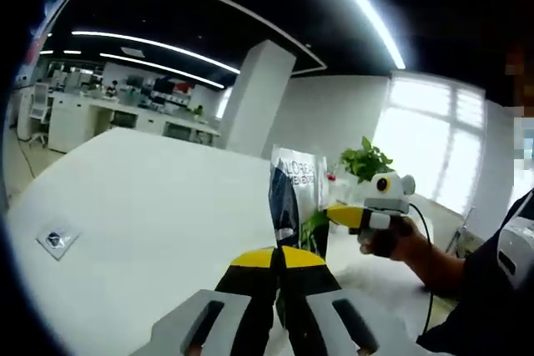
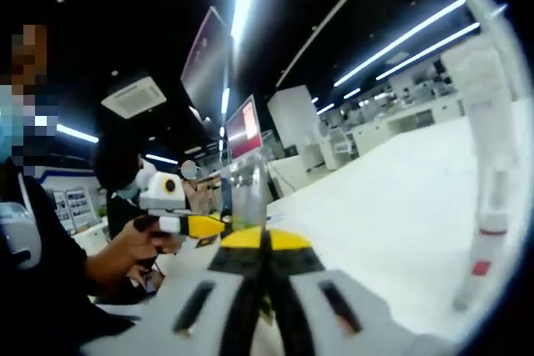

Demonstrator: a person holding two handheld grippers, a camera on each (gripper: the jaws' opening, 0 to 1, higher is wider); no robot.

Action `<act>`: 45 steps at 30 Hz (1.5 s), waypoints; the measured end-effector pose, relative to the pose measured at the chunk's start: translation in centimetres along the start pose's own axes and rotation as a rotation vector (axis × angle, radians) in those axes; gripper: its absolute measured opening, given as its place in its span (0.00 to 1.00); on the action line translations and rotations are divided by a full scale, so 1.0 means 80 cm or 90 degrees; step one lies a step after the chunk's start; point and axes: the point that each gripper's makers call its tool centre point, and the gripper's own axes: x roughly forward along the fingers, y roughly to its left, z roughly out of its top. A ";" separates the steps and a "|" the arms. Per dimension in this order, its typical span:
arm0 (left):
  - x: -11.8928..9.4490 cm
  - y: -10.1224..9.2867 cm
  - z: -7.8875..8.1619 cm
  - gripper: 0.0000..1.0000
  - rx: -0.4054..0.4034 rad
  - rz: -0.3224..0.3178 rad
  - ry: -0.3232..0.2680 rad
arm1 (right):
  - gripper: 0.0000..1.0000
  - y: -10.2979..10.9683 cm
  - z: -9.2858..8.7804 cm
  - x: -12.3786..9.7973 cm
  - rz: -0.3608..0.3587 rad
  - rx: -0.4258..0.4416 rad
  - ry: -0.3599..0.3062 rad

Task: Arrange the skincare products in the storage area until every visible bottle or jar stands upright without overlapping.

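Note:
A flat L'Oreal packet [image 1: 294, 193], part clear and part dark, stands up from the yellow tips of my left gripper [image 1: 279, 254], whose jaws are pressed together on its lower edge. My right gripper [image 1: 340, 215], held in a hand, comes in from the right and its yellow tip meets the packet's right side. In the right gripper view the same packet [image 2: 249, 192] looks see-through and rises from my right gripper [image 2: 264, 241], whose jaws are closed on it. The left gripper [image 2: 207, 225] reaches it from the left. The packet hangs above the white table [image 1: 142, 206].
A tall white tube [image 2: 491, 164] with red marks stands close at the right edge of the right gripper view. A small dark item [image 1: 54, 240] lies on the table at the left. A green plant [image 1: 365, 160] is behind the packet. A person's sleeve [image 1: 501, 289] is at the right.

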 end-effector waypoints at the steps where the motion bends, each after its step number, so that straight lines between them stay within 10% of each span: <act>1: 0.001 -0.001 0.000 0.00 -0.001 -0.001 0.000 | 0.00 -0.001 0.001 -0.003 -0.002 0.002 -0.002; 45: 0.121 -0.021 -0.011 0.00 -0.003 -0.056 0.029 | 0.00 -0.075 -0.007 -0.082 -0.141 0.083 -0.054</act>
